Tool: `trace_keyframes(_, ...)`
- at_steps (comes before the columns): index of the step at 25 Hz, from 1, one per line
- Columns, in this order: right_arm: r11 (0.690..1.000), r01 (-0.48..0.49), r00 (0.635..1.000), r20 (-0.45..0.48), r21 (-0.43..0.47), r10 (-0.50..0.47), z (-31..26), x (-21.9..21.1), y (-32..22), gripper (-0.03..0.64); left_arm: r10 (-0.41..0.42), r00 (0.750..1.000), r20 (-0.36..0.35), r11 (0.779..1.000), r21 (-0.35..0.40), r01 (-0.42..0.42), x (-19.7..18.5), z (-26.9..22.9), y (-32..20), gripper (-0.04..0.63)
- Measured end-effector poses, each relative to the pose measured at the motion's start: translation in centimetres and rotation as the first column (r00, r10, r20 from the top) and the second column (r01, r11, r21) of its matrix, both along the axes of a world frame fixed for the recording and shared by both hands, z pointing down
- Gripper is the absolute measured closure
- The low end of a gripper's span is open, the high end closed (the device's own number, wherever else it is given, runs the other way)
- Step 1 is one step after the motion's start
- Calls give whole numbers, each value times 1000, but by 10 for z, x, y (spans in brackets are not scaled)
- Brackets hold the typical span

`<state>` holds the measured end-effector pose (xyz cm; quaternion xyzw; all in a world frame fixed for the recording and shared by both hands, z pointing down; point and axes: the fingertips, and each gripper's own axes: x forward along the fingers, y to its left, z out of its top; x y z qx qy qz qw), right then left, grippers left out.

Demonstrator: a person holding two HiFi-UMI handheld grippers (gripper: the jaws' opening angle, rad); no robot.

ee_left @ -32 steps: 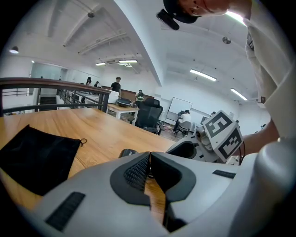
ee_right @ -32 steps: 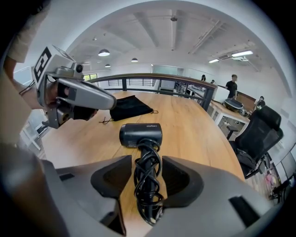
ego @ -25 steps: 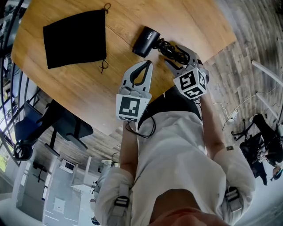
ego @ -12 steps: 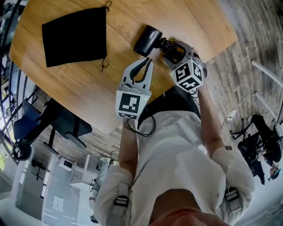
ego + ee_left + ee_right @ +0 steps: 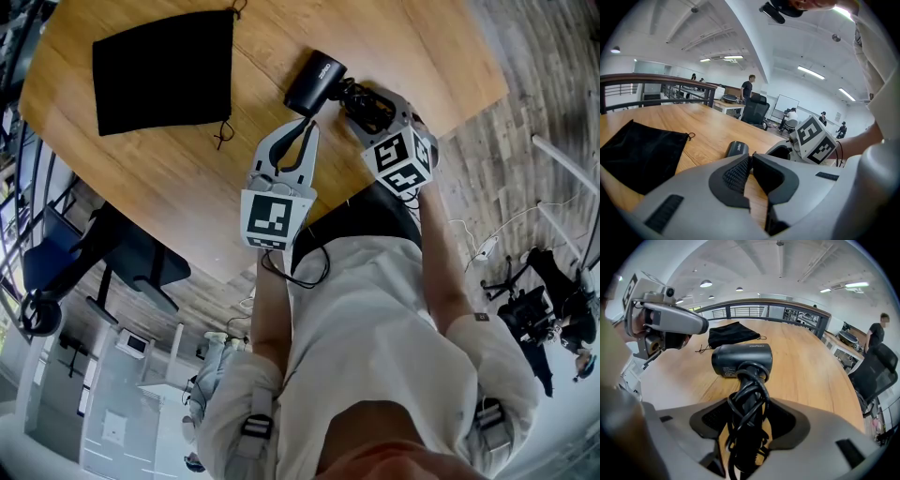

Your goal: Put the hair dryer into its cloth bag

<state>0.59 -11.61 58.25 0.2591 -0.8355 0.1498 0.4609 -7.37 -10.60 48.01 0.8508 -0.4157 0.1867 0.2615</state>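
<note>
A black hair dryer [image 5: 314, 82] lies on the wooden table [image 5: 187, 169], its cord wound round its handle. My right gripper [image 5: 361, 101] straddles that handle [image 5: 747, 394]. Its jaws have just been closing, and the pads meet the cord coils on both sides. The dryer's barrel [image 5: 740, 359] points away from me and still rests on the wood. The black cloth bag [image 5: 164, 70] lies flat at the far left, drawstring loose. My left gripper [image 5: 307, 131] hovers shut and empty just short of the dryer [image 5: 737, 148], with the bag [image 5: 637, 154] to its left.
The table's near edge [image 5: 216, 272] runs diagonally below the grippers, with a dark office chair [image 5: 131, 262] under it. In the right gripper view, the left gripper [image 5: 670, 319] hangs at the left and the bag [image 5: 732, 335] lies beyond the dryer. People and desks are far off.
The right gripper has slid forward and down over the dryer's handle, and its jaws have narrowed round it. The left gripper, the dryer and the bag stay where they were.
</note>
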Motion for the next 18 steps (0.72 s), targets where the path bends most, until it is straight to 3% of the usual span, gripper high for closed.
trace_keyframes(10,999,-34,998,52,-20,35,-5,-20,-14,360,-96,995,30,995,11,96,-46,8,-19,550)
trace_keyframes(18,999,-38,998,56,-9,39,-6,-24,-15,360,-206,966,158,979,36,203,-93,29,-34,520)
